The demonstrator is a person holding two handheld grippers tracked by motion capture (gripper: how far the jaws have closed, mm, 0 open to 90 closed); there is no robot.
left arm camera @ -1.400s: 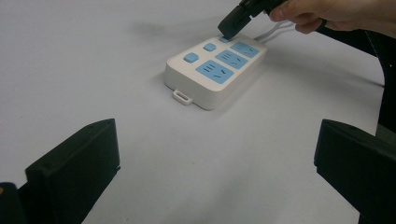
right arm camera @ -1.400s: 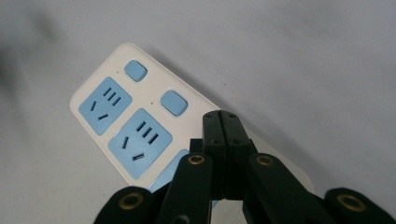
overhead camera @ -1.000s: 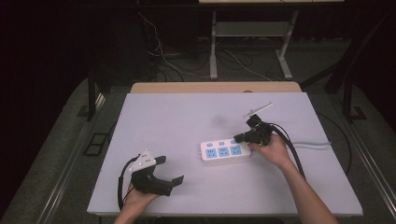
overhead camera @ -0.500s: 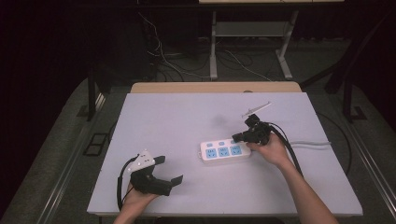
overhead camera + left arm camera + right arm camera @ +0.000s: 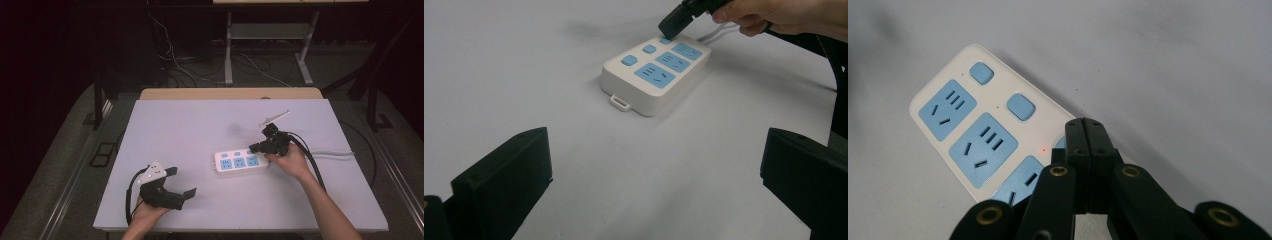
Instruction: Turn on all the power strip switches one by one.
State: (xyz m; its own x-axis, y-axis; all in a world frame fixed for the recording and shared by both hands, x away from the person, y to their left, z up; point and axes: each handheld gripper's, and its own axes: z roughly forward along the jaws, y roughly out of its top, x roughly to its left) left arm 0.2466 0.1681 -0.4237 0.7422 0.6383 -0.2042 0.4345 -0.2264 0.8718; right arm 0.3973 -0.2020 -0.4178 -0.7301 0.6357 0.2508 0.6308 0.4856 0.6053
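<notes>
The right gripper (image 5: 261, 146) has its jaws pressed flat together with nothing between them, and their joined tip sits on the third switch button of the power strip (image 5: 241, 162), the one at the cable end. From the right gripper view the button is mostly covered by the jaws, so whether it is being pushed down or merely touched is hard to say; a small red light (image 5: 1043, 148) glows just ahead and to the left of the tip.

The strip lies on the desk (image 5: 200, 125) directly below and ahead of those jaws, its long axis running away from them toward the upper left in the right gripper view. The right hand is plainly the nearer one. Any press here goes straight down from the tip.

The left gripper (image 5: 172, 190) rests well apart, jaws spread wide and empty, with the strip ahead and between their lines.

The strip is a smooth, glossy white plastic block with rounded corners, matte blue socket faces and rounded-square blue buttons (image 5: 1020, 106). The desk is a plain, pale matte sheet.
</notes>
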